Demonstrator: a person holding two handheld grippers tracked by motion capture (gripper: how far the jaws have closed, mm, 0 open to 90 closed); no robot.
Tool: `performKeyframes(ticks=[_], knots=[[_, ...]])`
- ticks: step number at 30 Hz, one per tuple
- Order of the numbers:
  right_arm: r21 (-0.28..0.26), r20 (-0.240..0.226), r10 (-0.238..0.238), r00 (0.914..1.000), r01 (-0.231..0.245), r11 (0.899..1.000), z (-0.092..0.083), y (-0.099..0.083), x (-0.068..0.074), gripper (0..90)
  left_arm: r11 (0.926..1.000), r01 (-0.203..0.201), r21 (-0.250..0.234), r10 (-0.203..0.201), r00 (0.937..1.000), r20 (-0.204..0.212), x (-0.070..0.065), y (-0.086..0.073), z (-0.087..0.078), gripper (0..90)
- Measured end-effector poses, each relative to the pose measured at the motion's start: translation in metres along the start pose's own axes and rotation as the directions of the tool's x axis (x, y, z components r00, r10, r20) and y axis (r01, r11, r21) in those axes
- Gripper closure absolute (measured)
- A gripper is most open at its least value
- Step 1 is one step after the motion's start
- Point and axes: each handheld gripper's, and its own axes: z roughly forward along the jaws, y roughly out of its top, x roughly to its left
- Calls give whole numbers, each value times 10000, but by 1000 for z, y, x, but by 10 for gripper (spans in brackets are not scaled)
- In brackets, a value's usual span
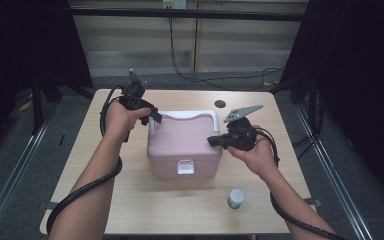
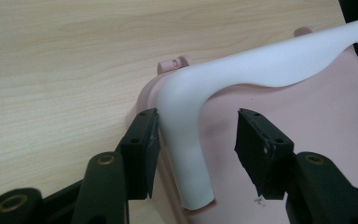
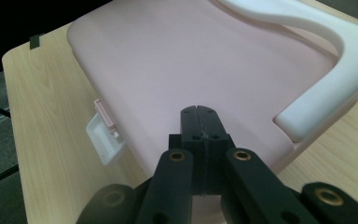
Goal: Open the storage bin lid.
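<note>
A pink box (image 1: pixel 180 142) with a white handle (image 1: pixel 185 114) folded back stands mid-table. My left gripper (image 1: pixel 155 116) is at the box's back left corner. In the left gripper view, the left gripper (image 2: pixel 196 126) is open and straddles one leg of the handle (image 2: pixel 186 116). One pad lies against the leg and the other stands apart from it over the pink lid (image 2: pixel 307 130). My right gripper (image 1: pixel 212 141) is at the box's right side. The right gripper (image 3: pixel 199 112) is shut and empty, its tips over the lid (image 3: pixel 191 56) near the handle's (image 3: pixel 335 56) other leg.
A white latch (image 1: pixel 185 167) sits on the box's front face, and the latch (image 3: pixel 103 133) hangs closed. A small white-capped bottle (image 1: pixel 235 198) stands on the wooden table (image 1: pixel 130 200) front right. A dark round hole (image 1: pixel 220 104) is behind the box. Cables trail from both grippers.
</note>
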Motion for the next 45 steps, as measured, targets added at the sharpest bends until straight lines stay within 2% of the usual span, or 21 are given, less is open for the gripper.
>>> performKeyframes(ticks=[26,34,40,45], knots=[[59,225,34,9997,-35,10000,4,3,5,900,9995,-284,-143,283,9995,-111,-4,-6,-16,560],[32,215,-20,9998,20,10000,5,4,6,900,9998,-198,-89,192,9978,-640,-5,-4,-14,682],[31,243,-24,9997,23,10000,6,4,6,900,9992,-389,-63,382,9955,-870,-7,-4,-12,684],[-38,189,-12,9998,13,10000,6,4,6,900,9994,-336,-50,330,9948,-961,-8,-3,-11,686]])
